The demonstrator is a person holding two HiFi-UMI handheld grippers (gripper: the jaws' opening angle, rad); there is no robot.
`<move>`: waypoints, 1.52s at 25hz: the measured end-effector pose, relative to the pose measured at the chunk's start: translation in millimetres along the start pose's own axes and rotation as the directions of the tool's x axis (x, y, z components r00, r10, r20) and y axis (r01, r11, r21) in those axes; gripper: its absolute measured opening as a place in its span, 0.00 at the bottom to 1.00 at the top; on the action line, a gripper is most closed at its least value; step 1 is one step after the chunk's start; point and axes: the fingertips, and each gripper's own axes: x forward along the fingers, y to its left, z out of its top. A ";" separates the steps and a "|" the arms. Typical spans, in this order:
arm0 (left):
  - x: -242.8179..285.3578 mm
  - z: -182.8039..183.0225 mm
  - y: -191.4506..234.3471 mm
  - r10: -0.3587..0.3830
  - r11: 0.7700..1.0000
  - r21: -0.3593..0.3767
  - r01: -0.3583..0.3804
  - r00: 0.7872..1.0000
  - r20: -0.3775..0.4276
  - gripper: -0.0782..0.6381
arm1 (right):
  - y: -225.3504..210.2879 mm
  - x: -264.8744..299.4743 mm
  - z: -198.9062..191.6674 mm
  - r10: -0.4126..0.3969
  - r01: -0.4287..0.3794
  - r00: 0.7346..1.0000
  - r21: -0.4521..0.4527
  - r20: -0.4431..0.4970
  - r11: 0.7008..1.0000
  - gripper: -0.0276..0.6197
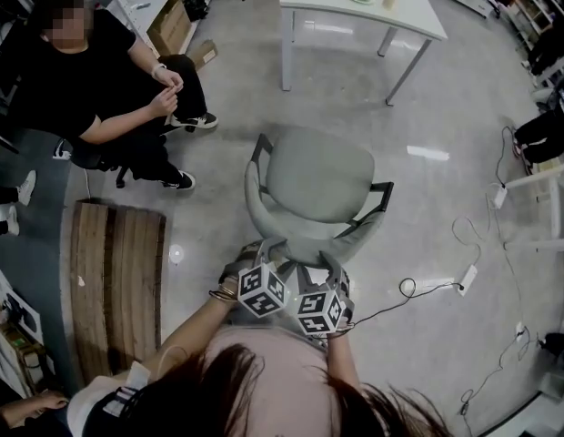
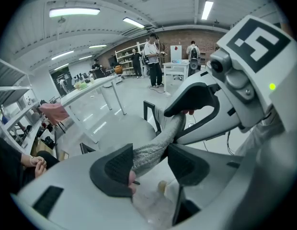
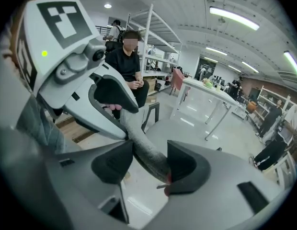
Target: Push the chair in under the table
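Holding the chair (image 1: 317, 200) by the top rim of its backrest (image 1: 273, 221), on the side away from the surface (image 1: 409, 16). Clamped on the grey fabric rim with the left tool (image 2: 149, 164), pads pressing it from both sides. Clamped on the same rim with the right tool (image 3: 147, 164), just beside the left one.

Reads as the hold-taken stage, with the push toward the surface yet to carry it in. Stands well short of the surface, seat (image 1: 320, 167) turned toward it, bare floor (image 1: 446, 180) between. Sits a little off toward the surface's left end in the head view.

Next, by judgement: calls for a level shove from both tools together toward the surface, aiming the seat between the legs (image 1: 287, 57). Risks swivelling off line if pushed harder on one side. Cannot tell whether the armrests (image 1: 380, 194) clear the surface's underside.
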 end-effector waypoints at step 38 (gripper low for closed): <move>63.7 69.2 51.4 -0.150 0.986 0.075 0.148 0.988 0.022 0.39 | -95.8 50.9 15.4 -0.055 0.053 0.995 -0.036 -0.079 0.998 0.39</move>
